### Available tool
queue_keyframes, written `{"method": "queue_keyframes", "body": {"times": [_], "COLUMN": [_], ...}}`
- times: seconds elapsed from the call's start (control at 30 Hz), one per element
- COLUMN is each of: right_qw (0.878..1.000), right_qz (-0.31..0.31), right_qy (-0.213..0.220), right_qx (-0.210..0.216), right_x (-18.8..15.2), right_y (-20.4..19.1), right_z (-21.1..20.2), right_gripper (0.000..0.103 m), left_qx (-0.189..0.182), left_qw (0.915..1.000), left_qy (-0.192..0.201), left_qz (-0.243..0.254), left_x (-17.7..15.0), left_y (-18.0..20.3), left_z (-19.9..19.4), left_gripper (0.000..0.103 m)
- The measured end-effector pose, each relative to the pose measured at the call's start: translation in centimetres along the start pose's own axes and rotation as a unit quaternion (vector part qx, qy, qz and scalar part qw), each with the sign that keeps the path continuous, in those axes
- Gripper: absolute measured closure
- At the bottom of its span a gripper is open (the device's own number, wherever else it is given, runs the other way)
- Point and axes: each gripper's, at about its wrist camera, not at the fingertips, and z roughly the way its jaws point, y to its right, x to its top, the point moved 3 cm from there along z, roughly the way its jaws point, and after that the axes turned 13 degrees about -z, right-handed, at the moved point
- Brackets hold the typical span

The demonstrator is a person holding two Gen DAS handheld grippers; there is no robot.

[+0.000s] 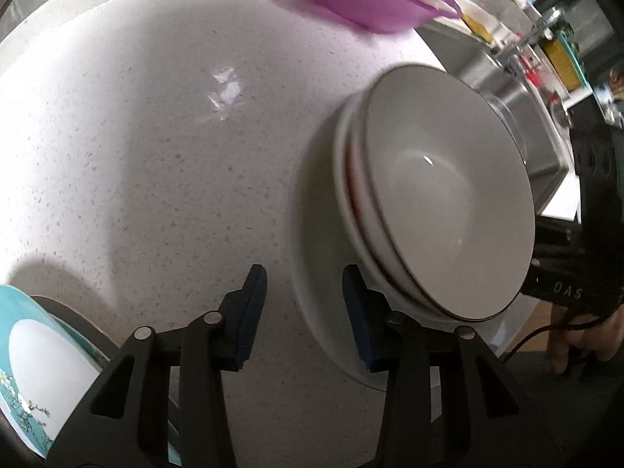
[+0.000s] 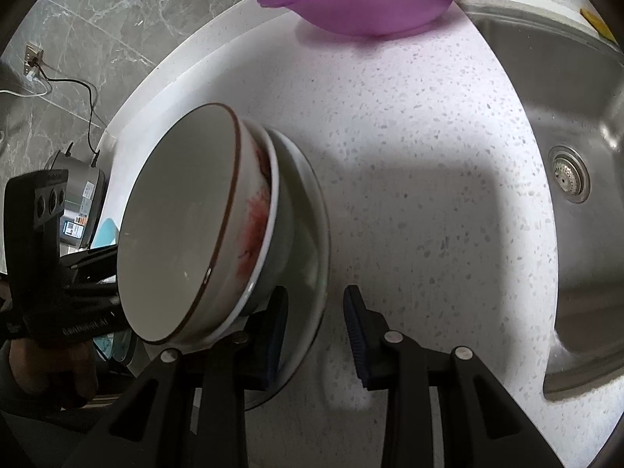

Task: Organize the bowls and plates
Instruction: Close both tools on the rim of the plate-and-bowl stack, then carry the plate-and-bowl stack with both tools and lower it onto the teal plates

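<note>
Left tool (image 1: 304, 314) straddles the near rim of a white plate (image 1: 312, 273) on the speckled table (image 1: 156, 156), pads apparently not yet pressing it. Right tool (image 2: 318, 337) straddles the opposite rim, likewise unclenched. Two stacked bowls (image 2: 187, 226) sit on that plate, between both tools. Beyond them stands a purple bowl (image 2: 370, 7); right of the right tool, a sink (image 2: 565, 117).
</note>
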Motion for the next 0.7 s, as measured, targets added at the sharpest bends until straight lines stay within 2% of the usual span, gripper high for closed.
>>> {"method": "queue_keyframes", "body": {"times": [0.07,0.13,0.17,0.23,0.3,0.7], "right_qw": [1.000,1.000,1.000,1.000,1.000,1.000], "right_qz": [-0.005,-0.009,-0.009,-0.006,-0.009,-0.011], "right_qy": [0.002,0.003,0.004,0.007,0.006,0.005], "right_qx": [0.004,-0.001,-0.001,0.000,-0.003,-0.016], "right_x": [0.2,0.2,0.4,0.5,0.6,0.4], "right_y": [-0.3,-0.3,-0.4,-0.2,-0.4,-0.4], "right_z": [0.2,0.3,0.3,0.3,0.4,0.2], "right_gripper": [0.079,0.080,0.080,0.081,0.081,0.083], "left_qx": [0.000,0.004,0.006,0.016,0.017,0.027], "left_qw": [1.0000,0.9999,0.9999,0.9997,0.9996,0.9988], "left_qy": [-0.001,0.004,0.007,0.014,0.018,0.031], "left_qz": [0.005,0.009,0.010,0.013,0.016,0.026], "left_x": [-0.1,-0.2,-0.2,-0.1,-0.1,-0.3], "left_y": [0.7,1.0,1.3,1.4,1.5,1.7], "left_z": [0.4,0.4,0.4,0.4,0.4,0.0], "left_gripper": [0.071,0.076,0.081,0.082,0.088,0.089]}}
